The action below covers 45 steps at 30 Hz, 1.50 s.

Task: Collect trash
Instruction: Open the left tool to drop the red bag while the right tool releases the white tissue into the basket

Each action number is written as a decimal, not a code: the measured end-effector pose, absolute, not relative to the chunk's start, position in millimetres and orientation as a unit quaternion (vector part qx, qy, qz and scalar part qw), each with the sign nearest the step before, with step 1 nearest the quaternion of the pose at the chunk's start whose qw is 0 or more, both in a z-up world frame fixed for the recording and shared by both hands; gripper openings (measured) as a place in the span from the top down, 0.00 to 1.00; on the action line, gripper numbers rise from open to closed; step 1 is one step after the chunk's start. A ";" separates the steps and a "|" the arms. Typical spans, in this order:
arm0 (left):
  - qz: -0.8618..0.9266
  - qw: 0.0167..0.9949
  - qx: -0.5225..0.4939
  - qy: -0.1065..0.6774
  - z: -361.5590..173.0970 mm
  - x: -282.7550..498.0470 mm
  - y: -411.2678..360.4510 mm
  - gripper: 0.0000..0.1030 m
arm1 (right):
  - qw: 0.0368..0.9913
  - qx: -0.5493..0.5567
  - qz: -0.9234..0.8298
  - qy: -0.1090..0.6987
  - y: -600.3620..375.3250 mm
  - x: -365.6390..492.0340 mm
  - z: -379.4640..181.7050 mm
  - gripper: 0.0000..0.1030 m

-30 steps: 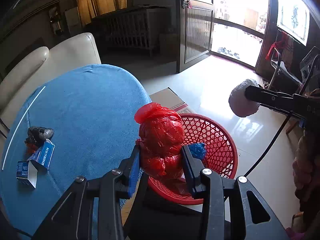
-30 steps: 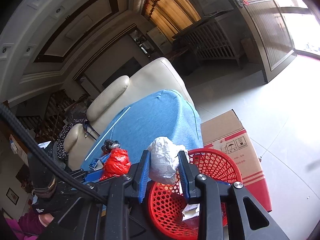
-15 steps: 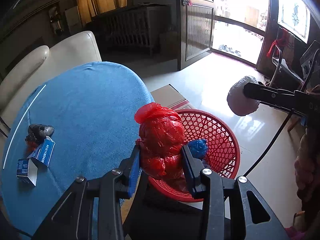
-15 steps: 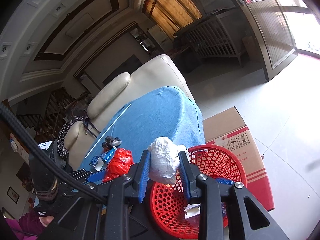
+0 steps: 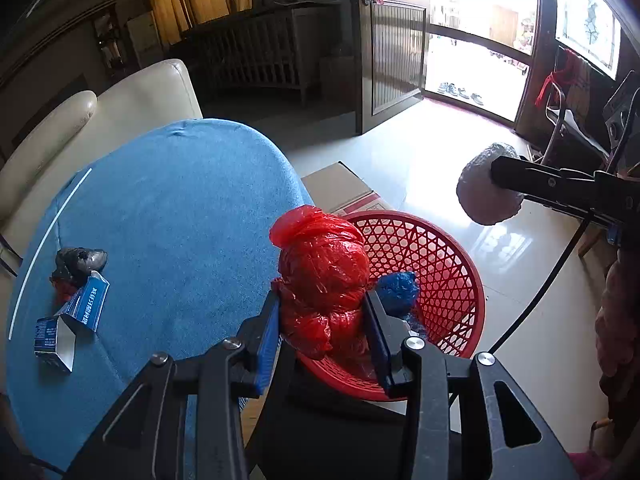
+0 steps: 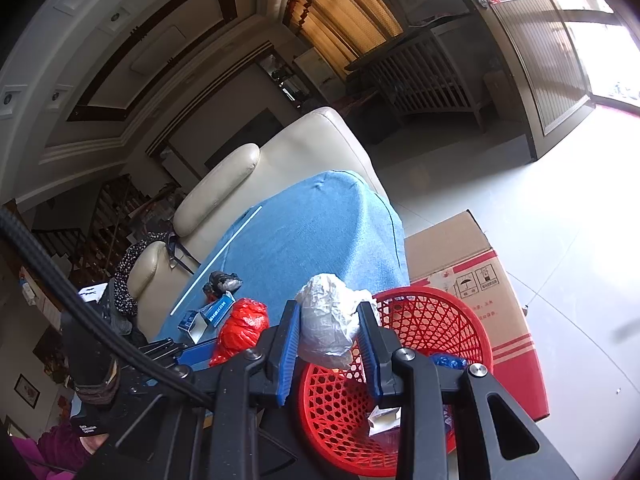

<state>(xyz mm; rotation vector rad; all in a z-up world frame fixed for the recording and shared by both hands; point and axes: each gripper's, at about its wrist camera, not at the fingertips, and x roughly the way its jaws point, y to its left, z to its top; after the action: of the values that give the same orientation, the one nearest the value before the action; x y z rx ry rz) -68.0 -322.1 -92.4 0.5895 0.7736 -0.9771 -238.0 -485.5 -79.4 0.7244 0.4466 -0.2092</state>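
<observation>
My left gripper (image 5: 322, 304) is shut on a crumpled red plastic bag (image 5: 324, 272), held over the near rim of the red mesh basket (image 5: 444, 240). That bag (image 6: 240, 328) shows low and left in the right wrist view. My right gripper (image 6: 330, 320) is shut on a crumpled white wad (image 6: 330, 328) above the basket's (image 6: 448, 312) left rim; the wad (image 5: 486, 196) hangs beyond the basket in the left wrist view. A blue crumpled scrap (image 5: 398, 288) lies inside the basket. On the blue-covered table (image 5: 168, 220) remain a dark wad (image 5: 78, 262) and a blue carton (image 5: 74, 320).
A cardboard box (image 6: 480, 280) stands on the tiled floor behind the basket. A cream sofa (image 5: 100, 120) backs the table. A white straw (image 5: 48, 236) lies along the table's left side. A person's sleeve (image 5: 616, 320) is at the right edge.
The basket has slid slightly toward me under both held items, with more of its inside showing. Both grips hold as before.
</observation>
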 end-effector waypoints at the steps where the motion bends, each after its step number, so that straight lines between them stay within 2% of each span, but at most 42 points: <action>1: -0.450 0.771 0.273 0.358 -93.0 -67.9 -322.4 0.58 | 0.905 0.351 -0.102 0.216 -485.8 -238.1 -79.7 0.69; 45: -0.445 0.769 0.283 0.360 -97.0 -68.9 -319.2 0.58 | 0.898 0.360 -0.115 0.226 -486.8 -235.8 -86.4 0.69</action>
<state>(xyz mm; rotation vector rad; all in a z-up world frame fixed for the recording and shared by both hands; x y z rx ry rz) -68.9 -319.2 -97.0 0.6141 0.7819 -0.9653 -235.8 -486.8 -86.4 0.7449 0.4670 -0.2382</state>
